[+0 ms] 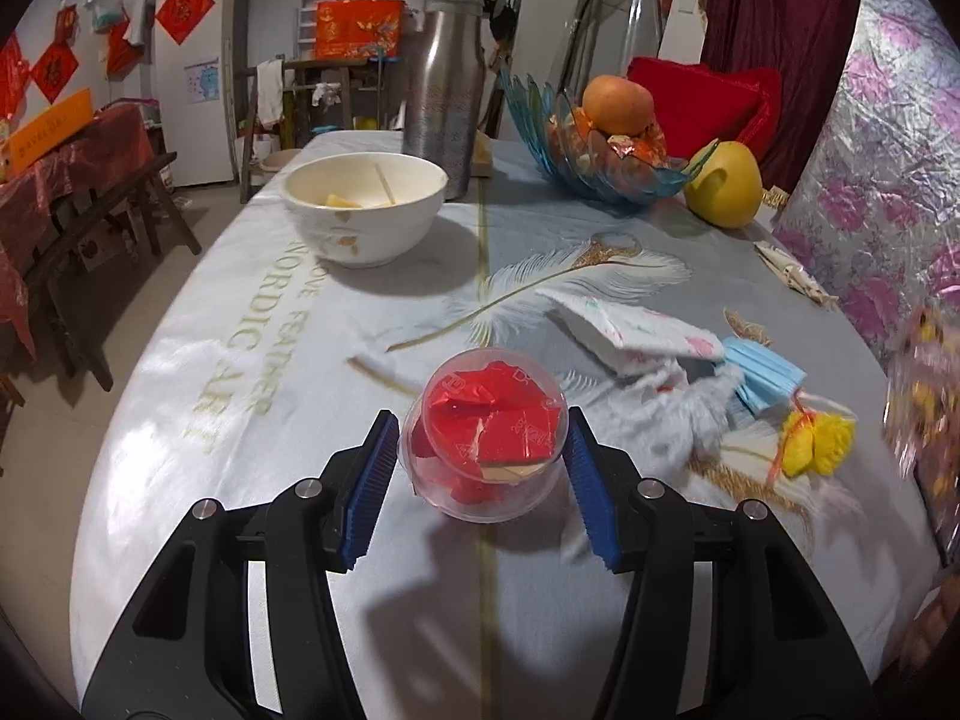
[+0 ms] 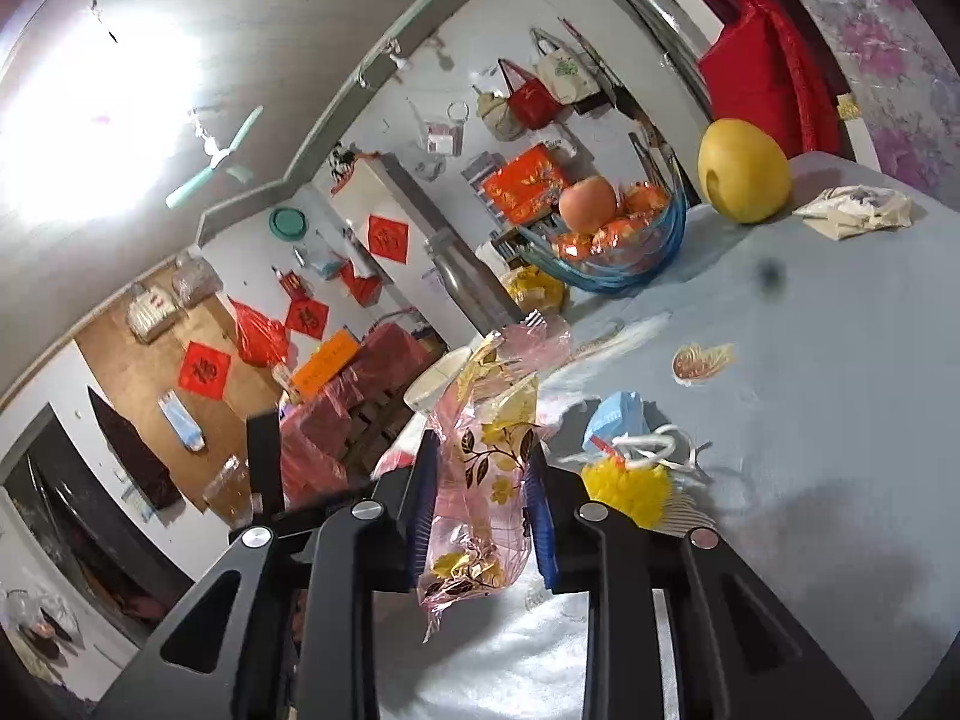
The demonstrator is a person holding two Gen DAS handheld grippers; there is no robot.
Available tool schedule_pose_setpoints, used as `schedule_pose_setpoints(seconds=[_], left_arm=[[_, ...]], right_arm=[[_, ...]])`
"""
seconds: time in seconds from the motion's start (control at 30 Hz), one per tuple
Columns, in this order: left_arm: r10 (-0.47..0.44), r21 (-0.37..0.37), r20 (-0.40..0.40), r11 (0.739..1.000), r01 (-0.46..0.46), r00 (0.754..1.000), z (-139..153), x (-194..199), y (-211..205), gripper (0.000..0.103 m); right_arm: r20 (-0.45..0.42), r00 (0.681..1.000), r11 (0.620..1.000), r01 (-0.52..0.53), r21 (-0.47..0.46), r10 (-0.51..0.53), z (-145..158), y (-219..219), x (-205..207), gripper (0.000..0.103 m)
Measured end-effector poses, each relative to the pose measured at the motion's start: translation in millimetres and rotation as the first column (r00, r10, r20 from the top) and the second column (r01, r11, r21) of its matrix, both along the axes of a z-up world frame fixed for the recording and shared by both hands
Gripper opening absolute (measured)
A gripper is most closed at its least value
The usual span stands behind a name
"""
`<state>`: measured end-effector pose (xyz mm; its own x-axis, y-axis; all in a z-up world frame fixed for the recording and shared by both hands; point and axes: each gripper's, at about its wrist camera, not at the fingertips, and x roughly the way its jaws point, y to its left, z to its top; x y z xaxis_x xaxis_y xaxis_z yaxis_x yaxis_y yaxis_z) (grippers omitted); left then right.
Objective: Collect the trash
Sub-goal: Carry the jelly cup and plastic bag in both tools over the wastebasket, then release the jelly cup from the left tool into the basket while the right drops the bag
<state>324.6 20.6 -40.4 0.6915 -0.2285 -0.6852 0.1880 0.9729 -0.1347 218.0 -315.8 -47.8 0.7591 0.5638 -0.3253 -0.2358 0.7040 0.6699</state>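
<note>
Feather-printed cloth covers the table, on which a bowl, a tissue and a mask are spread. A clear cup of red wrappers is framed between the wide-spread fingers of the left gripper, untouched. A pink floral bag is pinched between the pads of the right gripper, lifted above the cloth.

The tablecloth carries gold lettering running from far to near along its left part — "NORDIC ART" in large capitals, and beside it a smaller line reading "LOVE FEATHER", its start hidden behind the white bowl. The characters on the red diamond wall papers and the orange box are too blurred to read.
</note>
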Motion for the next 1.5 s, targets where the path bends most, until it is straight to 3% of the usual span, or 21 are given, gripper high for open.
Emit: schedule_pose_setpoints(seconds=[0.23, 0.37, 0.53, 0.6, 0.77, 0.83, 1.0, 1.07, 1.17, 1.23, 1.33, 1.37, 1.43, 1.5], left_arm=[[0.061, -0.038, -0.030, 0.997, -0.062, 0.998, 2.3, -51.2, 34.7, 0.055], [0.126, -0.043, -0.003, 0.991, -0.126, 0.992, 12.3, -89.8, 55.9, 0.055], [0.238, -0.069, 0.011, 0.969, -0.237, 0.971, 17.9, -149.3, 93.2, 0.055], [0.305, -0.067, 0.006, 0.950, -0.303, 0.952, 14.9, -172.7, 113.5, 0.055], [0.485, -0.067, -0.051, 0.870, -0.488, 0.873, -2.9, -233.2, 185.9, 0.055], [0.562, -0.040, -0.075, 0.824, -0.565, 0.824, -13.8, -251.1, 219.5, 0.055], [0.661, 0.006, -0.201, 0.739, -0.673, 0.723, -66.9, -274.5, 292.7, 0.055], [0.675, 0.030, -0.263, 0.719, -0.694, 0.689, -94.2, -278.7, 312.7, 0.055], [0.668, 0.059, -0.369, 0.710, -0.701, 0.646, -139.2, -282.8, 334.0, 0.056], [0.660, 0.095, -0.448, 0.705, -0.703, 0.602, -173.5, -283.6, 343.6, 0.056], [0.655, 0.123, -0.521, 0.692, -0.711, 0.547, -202.0, -283.8, 348.6, 0.057], [0.662, 0.140, -0.520, 0.689, -0.711, 0.539, -201.4, -283.7, 350.0, 0.059], [0.718, 0.184, -0.461, 0.653, -0.735, 0.522, -186.6, -287.0, 353.9, 0.088], [0.748, 0.182, -0.425, 0.622, -0.762, 0.509, -175.6, -292.2, 359.1, 0.095]], right_arm=[[0.036, 0.998, 0.998, -0.055, -0.013, 0.056, 17.3, 19.1, -11.4, 0.028], [0.051, 0.992, 0.993, -0.116, -0.028, 0.117, 25.5, 43.5, -18.1, 0.028], [0.058, 0.975, 0.977, -0.212, -0.037, 0.214, 29.1, 82.2, -25.7, 0.028], [0.054, 0.962, 0.963, -0.267, -0.044, 0.269, 29.0, 103.0, -31.6, 0.028], [0.056, 0.927, 0.928, -0.367, -0.069, 0.371, 34.0, 144.0, -48.9, 0.028], [0.051, 0.915, 0.914, -0.396, -0.082, 0.401, 33.4, 160.1, -56.5, 0.028], [0.010, 0.887, 0.883, -0.458, -0.106, 0.461, 26.8, 196.2, -68.4, 0.028], [-0.017, 0.873, 0.867, -0.486, -0.108, 0.487, 20.4, 210.8, -71.7, 0.028], [-0.051, 0.854, 0.846, -0.520, -0.116, 0.518, 13.4, 227.8, -73.4, 0.028], [-0.078, 0.837, 0.828, -0.547, -0.120, 0.541, 7.1, 242.2, -75.2, 0.028], [-0.117, 0.812, 0.802, -0.583, -0.130, 0.572, -0.3, 265.0, -78.7, 0.028], [-0.130, 0.801, 0.791, -0.598, -0.130, 0.585, -2.9, 274.8, -79.7, 0.028], [-0.146, 0.784, 0.773, -0.620, -0.132, 0.604, -5.0, 289.4, -82.5, 0.028], [-0.163, 0.760, 0.749, -0.648, -0.138, 0.629, -6.7, 308.9, -86.6, 0.028]])
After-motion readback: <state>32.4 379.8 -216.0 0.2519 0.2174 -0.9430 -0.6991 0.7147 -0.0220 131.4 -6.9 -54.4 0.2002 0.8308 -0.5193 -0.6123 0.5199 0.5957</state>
